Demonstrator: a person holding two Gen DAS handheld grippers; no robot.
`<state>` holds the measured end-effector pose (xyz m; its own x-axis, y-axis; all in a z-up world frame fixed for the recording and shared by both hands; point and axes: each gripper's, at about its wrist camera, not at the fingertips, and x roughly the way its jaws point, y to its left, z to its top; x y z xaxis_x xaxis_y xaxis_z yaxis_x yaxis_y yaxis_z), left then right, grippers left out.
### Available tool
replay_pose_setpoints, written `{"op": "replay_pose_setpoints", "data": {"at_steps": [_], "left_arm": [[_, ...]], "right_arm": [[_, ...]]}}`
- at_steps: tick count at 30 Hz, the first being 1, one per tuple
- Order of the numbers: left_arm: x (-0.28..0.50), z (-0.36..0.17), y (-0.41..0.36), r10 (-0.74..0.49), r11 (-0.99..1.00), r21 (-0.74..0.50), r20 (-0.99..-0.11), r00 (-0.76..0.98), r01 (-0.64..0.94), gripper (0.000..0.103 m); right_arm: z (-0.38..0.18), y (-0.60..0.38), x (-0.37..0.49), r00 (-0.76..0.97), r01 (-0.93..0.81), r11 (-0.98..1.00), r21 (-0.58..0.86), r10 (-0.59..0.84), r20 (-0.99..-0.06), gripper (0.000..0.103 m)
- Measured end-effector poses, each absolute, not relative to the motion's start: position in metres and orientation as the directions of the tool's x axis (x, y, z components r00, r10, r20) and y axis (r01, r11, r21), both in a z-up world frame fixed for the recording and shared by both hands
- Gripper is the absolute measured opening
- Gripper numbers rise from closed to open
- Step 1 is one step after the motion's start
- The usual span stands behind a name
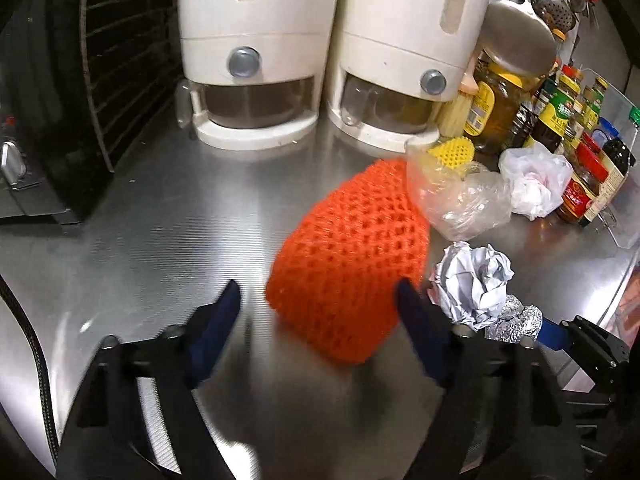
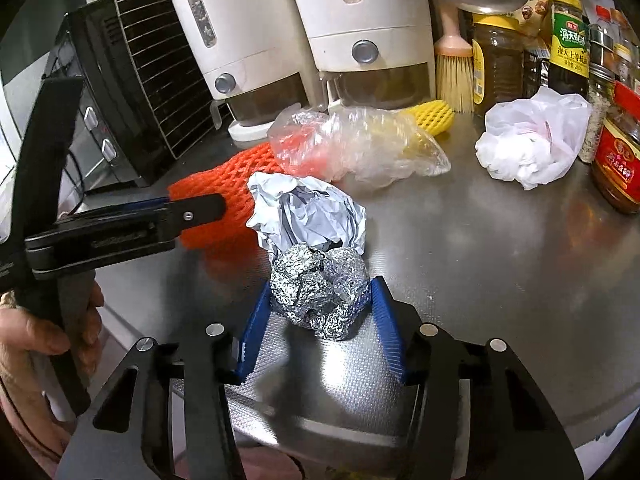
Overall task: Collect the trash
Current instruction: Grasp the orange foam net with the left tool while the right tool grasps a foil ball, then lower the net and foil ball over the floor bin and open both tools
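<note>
An orange foam net (image 1: 348,264) lies on the steel counter (image 1: 160,220). My left gripper (image 1: 318,300) is open, its fingers on either side of the net's near end. In the right wrist view my right gripper (image 2: 320,300) is shut on a crumpled foil ball (image 2: 320,292), its blue pads touching both sides. A crumpled paper ball (image 2: 308,212) sits just behind the foil, and also shows in the left wrist view (image 1: 472,280). The left gripper (image 2: 120,224) shows beside the orange net (image 2: 224,196).
A clear plastic bag (image 2: 360,144), a yellow foam net (image 2: 432,116) and a white plastic bag (image 2: 532,140) lie further back. Two white dispensers (image 1: 256,52) stand behind, a black oven (image 1: 48,120) at left, sauce bottles (image 1: 560,120) at right.
</note>
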<state>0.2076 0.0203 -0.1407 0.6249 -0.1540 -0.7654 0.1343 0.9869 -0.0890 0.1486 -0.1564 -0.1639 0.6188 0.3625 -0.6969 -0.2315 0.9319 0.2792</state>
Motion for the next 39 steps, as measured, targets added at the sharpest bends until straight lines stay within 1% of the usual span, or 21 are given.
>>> {"op": "replay_pose_setpoints", "data": {"at_steps": [1,3,4,5,6,16,25,33,39], "left_arm": [[0.209,-0.142,0.018,-0.159,0.986,-0.087,-0.769,0.619,0.145,0.058],[0.210,-0.143,0.015,-0.165,0.984,-0.087,-0.774,0.612,0.156,0.039],[0.210,-0.143,0.013,-0.162,0.984,-0.081,-0.771,0.616,0.158,0.033],[0.208,-0.142,0.012,-0.163,0.984,-0.079,-0.769,0.618,0.161,0.019],[0.207,-0.141,0.012,-0.166,0.983,-0.082,-0.771,0.615,0.162,0.011],[0.162,-0.124,0.021,-0.105,0.994,-0.055,-0.762,0.638,0.098,0.008],[0.086,-0.112,0.027,-0.061,0.998,-0.033,-0.746,0.663,0.055,0.008],[0.003,-0.121,0.013,-0.106,0.993,-0.051,-0.737,0.668,0.102,0.008],[-0.046,-0.143,-0.006,-0.138,0.988,-0.059,-0.746,0.652,0.141,0.008]], "right_arm": [[-0.163,-0.156,0.148,0.619,-0.233,0.932,0.277,0.362,-0.697,0.050],[-0.162,-0.156,0.147,0.621,-0.233,0.934,0.271,0.357,-0.698,0.049],[-0.161,-0.157,0.146,0.622,-0.233,0.934,0.271,0.357,-0.697,0.049],[-0.160,-0.158,0.145,0.622,-0.232,0.934,0.272,0.357,-0.697,0.048],[-0.159,-0.159,0.143,0.622,-0.232,0.934,0.273,0.358,-0.697,0.048],[-0.136,-0.175,0.112,0.652,-0.225,0.937,0.269,0.350,-0.673,0.048],[-0.132,-0.180,0.058,0.658,-0.221,0.937,0.271,0.349,-0.667,0.048],[-0.140,-0.188,0.003,0.653,-0.204,0.939,0.276,0.341,-0.676,0.048],[-0.160,-0.205,-0.026,0.638,-0.178,0.940,0.291,0.335,-0.693,0.048]]}}
